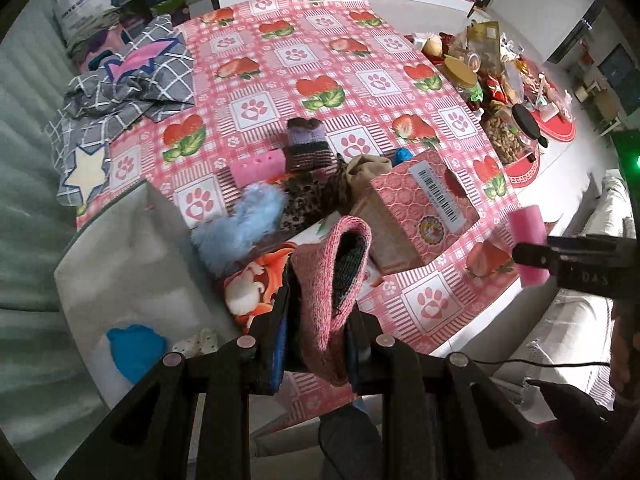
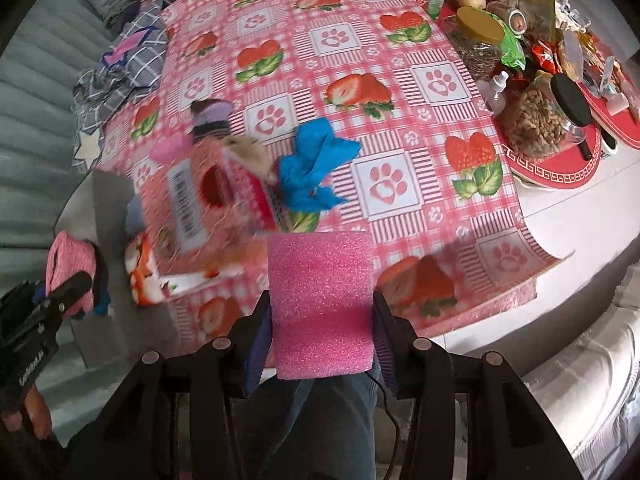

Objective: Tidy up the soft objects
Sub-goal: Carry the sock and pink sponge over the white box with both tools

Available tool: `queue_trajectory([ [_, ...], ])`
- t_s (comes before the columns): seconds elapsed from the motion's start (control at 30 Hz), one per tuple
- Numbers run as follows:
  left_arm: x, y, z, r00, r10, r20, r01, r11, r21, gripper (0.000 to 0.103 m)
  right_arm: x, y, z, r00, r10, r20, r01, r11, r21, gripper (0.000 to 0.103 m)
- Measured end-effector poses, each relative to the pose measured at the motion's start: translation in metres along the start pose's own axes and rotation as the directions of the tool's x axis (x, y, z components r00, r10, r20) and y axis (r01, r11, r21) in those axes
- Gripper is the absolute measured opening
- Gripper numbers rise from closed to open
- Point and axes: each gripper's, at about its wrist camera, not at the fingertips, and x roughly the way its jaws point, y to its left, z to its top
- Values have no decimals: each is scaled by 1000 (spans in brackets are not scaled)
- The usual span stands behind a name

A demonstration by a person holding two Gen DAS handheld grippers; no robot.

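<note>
Left gripper (image 1: 316, 340): clenched on a pink knitted sock (image 1: 332, 280), which stands up between its 2 fingers with the dark opening facing up; held above the near table edge.
Right gripper (image 2: 322, 336): clamped on a pink foam block (image 2: 322, 304), squeezed between both fingers, raised over the near edge of the table; in the left wrist view the block shows at far right in the other tool.
Grey bin (image 1: 132, 264): just left of the left gripper, beside the table; a blue soft item (image 1: 134, 350) lies inside it.
Cartoon-print cloth (image 1: 256, 280): at the near table edge, between bin and box.
Pink patterned box (image 1: 420, 208): on the table just past the sock, tilted, barcode label up.
Soft pile: light blue fluffy piece (image 1: 244, 224), leopard-print fabric (image 1: 312, 196), small pink foam piece (image 1: 258, 168), purple striped sock (image 1: 308, 144) and beige cloth (image 1: 368, 166), bunched behind and left of the box.
Blue cloth (image 2: 314, 168): on the tablecloth (image 2: 340, 40), right of the box.
Plaid bedding (image 1: 120, 92): far left corner.
Jars and snacks (image 2: 536, 80): far right.
</note>
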Motion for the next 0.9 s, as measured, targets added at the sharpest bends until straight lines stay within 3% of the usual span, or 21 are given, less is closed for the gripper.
queue_trajectory([
  [0.23, -16, 21, -12, 999, 6, 33, -5, 999, -40, 26, -13, 33, -13, 999, 5, 32, -3, 998, -64, 47],
  [0.53, -32, 56, -24, 997, 28, 66, -20, 992, -126, 26, -34, 86, -6, 996, 20, 89, -2, 980, -197, 47],
  [0.9, -50, 105, -47, 991, 55, 124, -16, 956, -293, 26, -49, 156, 10, 994, 46, 102, -4, 926, -378, 47],
])
